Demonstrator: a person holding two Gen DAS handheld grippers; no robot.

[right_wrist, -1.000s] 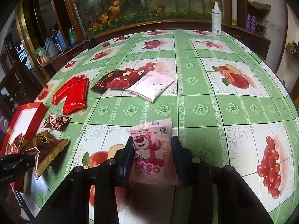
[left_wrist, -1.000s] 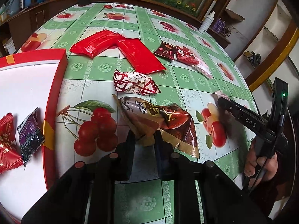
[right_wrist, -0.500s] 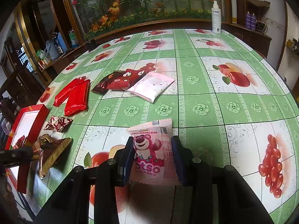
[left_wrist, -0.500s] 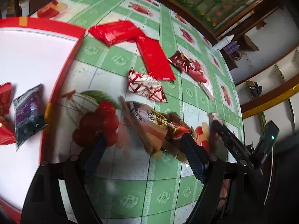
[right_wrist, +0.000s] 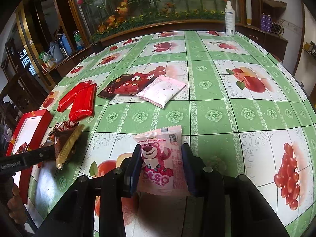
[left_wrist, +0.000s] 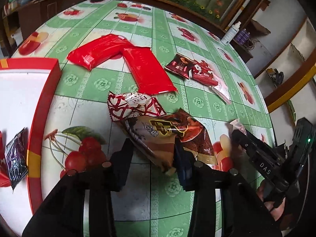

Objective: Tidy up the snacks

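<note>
My left gripper (left_wrist: 154, 158) grips a brown snack packet (left_wrist: 164, 138), lifted and tilted above the table; it also shows in the right wrist view (right_wrist: 67, 144). My right gripper (right_wrist: 161, 167) is shut on a pink bear snack packet (right_wrist: 162, 158), held upright. A red box (left_wrist: 33, 122) with white inside lies at the left, holding a dark purple packet (left_wrist: 15, 158). A red-and-white heart packet (left_wrist: 132, 104) lies just beyond the brown packet.
Two long red packets (left_wrist: 122, 63) lie crossed on the green fruit-print tablecloth (right_wrist: 217, 108). Dark red packets (right_wrist: 126, 85) and a pale pink packet (right_wrist: 162, 90) lie mid-table. A white spray bottle (right_wrist: 229, 19) stands at the far edge.
My left gripper opened wide half a second ago, then closed across the brown packet's width and lifted it. My right gripper has kept still with the pink packet.
</note>
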